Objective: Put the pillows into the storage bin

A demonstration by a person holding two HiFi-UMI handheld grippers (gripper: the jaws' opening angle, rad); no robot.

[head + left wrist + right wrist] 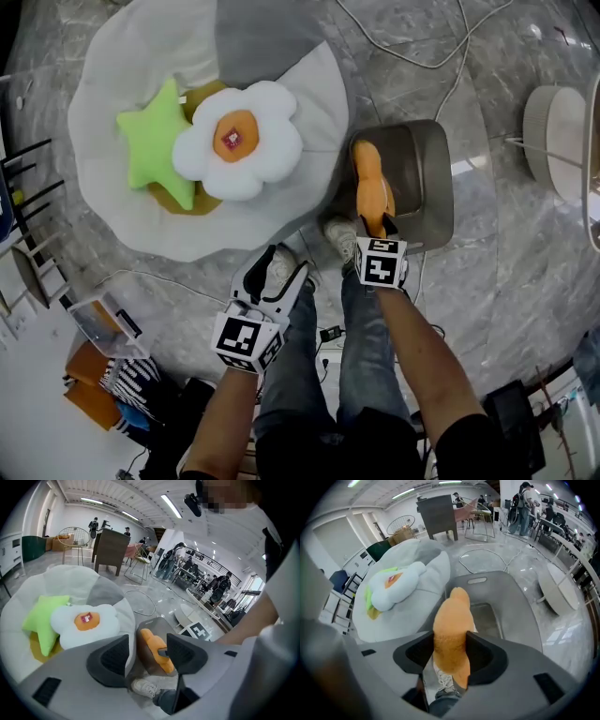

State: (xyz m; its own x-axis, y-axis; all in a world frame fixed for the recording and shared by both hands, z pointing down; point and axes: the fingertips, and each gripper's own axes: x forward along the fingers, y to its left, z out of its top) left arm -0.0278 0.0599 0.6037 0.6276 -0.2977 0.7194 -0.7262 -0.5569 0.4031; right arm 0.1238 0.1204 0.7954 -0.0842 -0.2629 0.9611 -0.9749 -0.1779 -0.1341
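The right tongs (pixel 450 656) are clamped on an orange pillow (pixel 452 630), which hangs over the grey storage bin (pixel 429 173) at centre right of the head view. The left tongs (pixel 147 656) stand apart, with nothing between them. A green star pillow (pixel 153 141) and a white flower pillow (pixel 239 141) lie touching on a white cushion (pixel 291 211) at the upper left.

The left tongs (pixel 149 657) are hanging with their jaws standing apart, gripping nothing. Through the gap an orange pillow (pixel 154 644) is showing, standing in a grey bin (pixel 152 622) on the floor — a marker cube (pixel 199 631) is sitting just beside it. To the left, a white flower pillow (pixel 84 625) is lying against a green star pillow (pixel 41 619) on a big white cushion (pixel 75 581). A sneaker (pixel 143 687) is peeking out below.
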